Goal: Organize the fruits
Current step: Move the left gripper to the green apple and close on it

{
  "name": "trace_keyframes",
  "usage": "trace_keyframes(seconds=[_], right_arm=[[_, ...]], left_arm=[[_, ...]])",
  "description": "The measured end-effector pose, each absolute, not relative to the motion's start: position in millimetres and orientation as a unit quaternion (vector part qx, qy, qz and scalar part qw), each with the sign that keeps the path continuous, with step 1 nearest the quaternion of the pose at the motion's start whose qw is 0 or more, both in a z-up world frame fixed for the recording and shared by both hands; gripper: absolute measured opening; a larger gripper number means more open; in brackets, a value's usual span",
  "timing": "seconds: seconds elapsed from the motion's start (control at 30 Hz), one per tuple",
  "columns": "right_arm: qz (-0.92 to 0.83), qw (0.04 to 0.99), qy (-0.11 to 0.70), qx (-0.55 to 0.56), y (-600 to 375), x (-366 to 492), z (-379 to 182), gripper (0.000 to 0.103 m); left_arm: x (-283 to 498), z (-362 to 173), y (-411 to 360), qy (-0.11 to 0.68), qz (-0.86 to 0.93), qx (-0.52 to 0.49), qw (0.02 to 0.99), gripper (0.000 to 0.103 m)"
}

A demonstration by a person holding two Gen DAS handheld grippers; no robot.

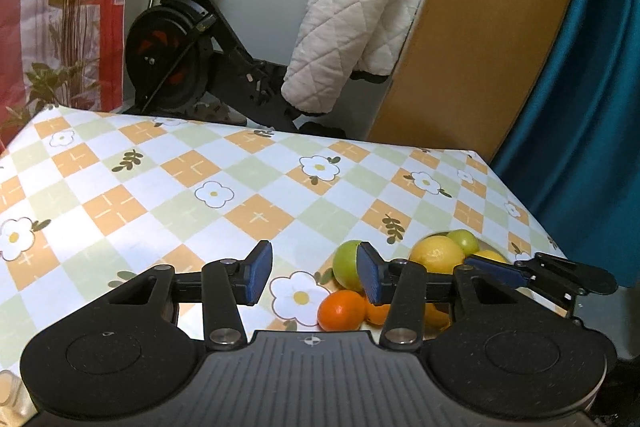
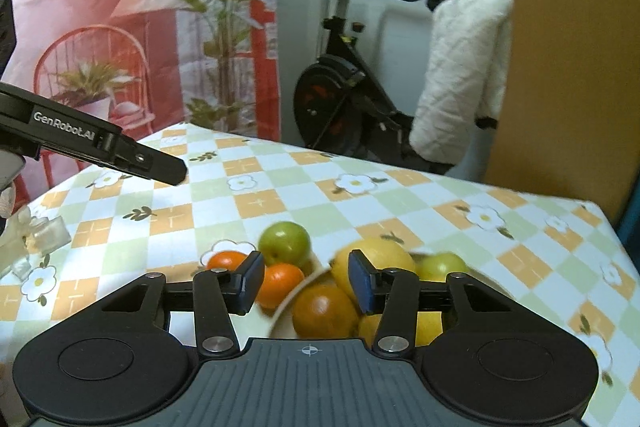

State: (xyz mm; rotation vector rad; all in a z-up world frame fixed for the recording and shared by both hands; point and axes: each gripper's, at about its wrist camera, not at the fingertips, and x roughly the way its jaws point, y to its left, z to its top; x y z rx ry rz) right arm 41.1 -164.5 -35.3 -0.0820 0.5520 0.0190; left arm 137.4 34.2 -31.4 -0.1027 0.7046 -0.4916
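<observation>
Table (image 2: 400,203): checked cloth in orange, green and white with daisies; it bears all the fruit.

Exercise bike (image 2: 344,99): stands behind the table, a white quilted cover (image 2: 460,75) draped over its handlebar.

Bowl (image 2: 294,297): pale, at the near right of the table. It holds a big yellow fruit (image 2: 384,255), an orange (image 2: 324,311), a green apple (image 2: 440,265) and more yellow fruit lower down, partly hidden.

Loose fruit: a second green apple (image 2: 285,243) and two small oranges (image 2: 228,259) (image 2: 280,281) lie on the cloth just left of the bowl, close together.

Left gripper (image 1: 314,277): jaws partly apart, nothing between the pads; it hangs over bare cloth, the loose fruit just to its right.

Right gripper (image 2: 306,281): jaws partly apart and empty, poised above the bowl's left rim.
</observation>
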Motion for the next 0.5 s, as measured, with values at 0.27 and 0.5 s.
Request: trace_keyframes(seconds=[0.27,0.5], right_arm=[[0.02,0.953,0.293,-0.072,-146.7,88.0,-47.6,0.041],[0.018,0.943,0.324,-0.078,-143.3,118.4,-61.6,0.041]], left_arm=[[164.1,-47.4,24.1,0.365,-0.264,-0.079,0.889,0.049],[185.6,-66.3,13.0,0.398,-0.29,-0.094,0.865,0.049]])
